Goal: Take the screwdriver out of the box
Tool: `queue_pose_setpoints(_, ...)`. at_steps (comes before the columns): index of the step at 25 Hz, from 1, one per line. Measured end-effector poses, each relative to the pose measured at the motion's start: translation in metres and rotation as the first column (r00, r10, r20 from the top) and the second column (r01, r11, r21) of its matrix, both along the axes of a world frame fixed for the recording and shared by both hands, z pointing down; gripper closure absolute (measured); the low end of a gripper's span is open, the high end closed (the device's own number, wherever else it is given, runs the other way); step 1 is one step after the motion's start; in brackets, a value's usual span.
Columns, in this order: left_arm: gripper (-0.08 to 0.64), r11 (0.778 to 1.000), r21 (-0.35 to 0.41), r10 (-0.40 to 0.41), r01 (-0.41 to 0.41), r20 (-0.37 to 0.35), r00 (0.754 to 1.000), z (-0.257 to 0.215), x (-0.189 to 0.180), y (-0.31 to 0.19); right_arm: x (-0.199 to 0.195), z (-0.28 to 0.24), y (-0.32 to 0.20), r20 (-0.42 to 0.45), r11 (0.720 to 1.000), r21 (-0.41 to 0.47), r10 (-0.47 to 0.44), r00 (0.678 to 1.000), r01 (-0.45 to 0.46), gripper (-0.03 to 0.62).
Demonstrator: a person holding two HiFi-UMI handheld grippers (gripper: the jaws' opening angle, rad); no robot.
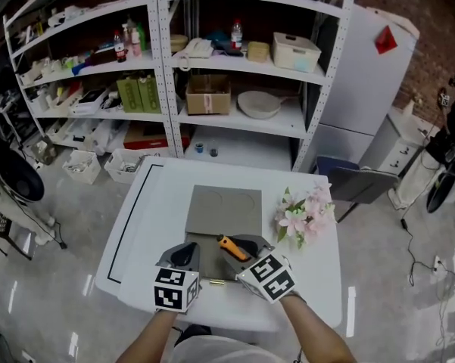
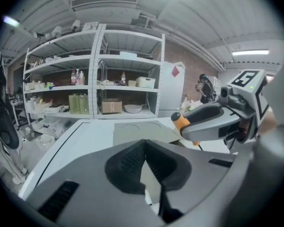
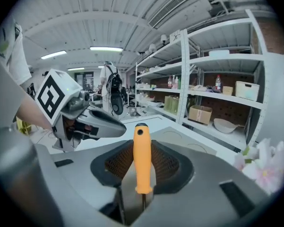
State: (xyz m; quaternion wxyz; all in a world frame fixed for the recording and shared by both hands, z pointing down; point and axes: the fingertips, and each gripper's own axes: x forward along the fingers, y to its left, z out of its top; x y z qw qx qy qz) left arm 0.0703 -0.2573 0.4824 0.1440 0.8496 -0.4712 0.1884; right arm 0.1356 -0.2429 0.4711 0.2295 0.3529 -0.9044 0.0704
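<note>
Screwdriver [image 3: 142, 160]: orange handle pinched between jaws of right gripper [image 3: 142, 144], over near edge of box [image 1: 223, 210], long axis along jaws, handle end pointing away | left gripper [image 2: 144, 145]: jaws seemingly together, empty | both tilted slightly down.

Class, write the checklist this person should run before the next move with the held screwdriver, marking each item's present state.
1. Right gripper clamped on the orange-handled screwdriver: ok.
2. Screwdriver's metal tip clear of the flat grey box: cannot tell, tip hidden.
3. Left gripper jaws together, holding nothing: ok.
4. Pink flower bunch apart from both grippers: ok.
5. Bare white table beside the box for setting down: ok.
</note>
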Motion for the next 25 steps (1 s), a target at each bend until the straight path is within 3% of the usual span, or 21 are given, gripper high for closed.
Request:
queue_pose_setpoints(12, 0.555, 0.991, 0.047, 0.125, -0.124, -0.010, 0.992, -0.018, 0.085, 0.044, 0.095, -0.045, 0.056, 0.085, 0.971, 0.107, 0.207, 0.975, -0.216, 0.472)
queue_pose_setpoints(25, 0.555, 0.988, 0.066, 0.143, -0.142, -0.011, 0.990, -0.020, 0.127, 0.092, 0.177, -0.037, 0.115, 0.184, 0.919, 0.061, 0.373, 0.909, -0.390, 0.472)
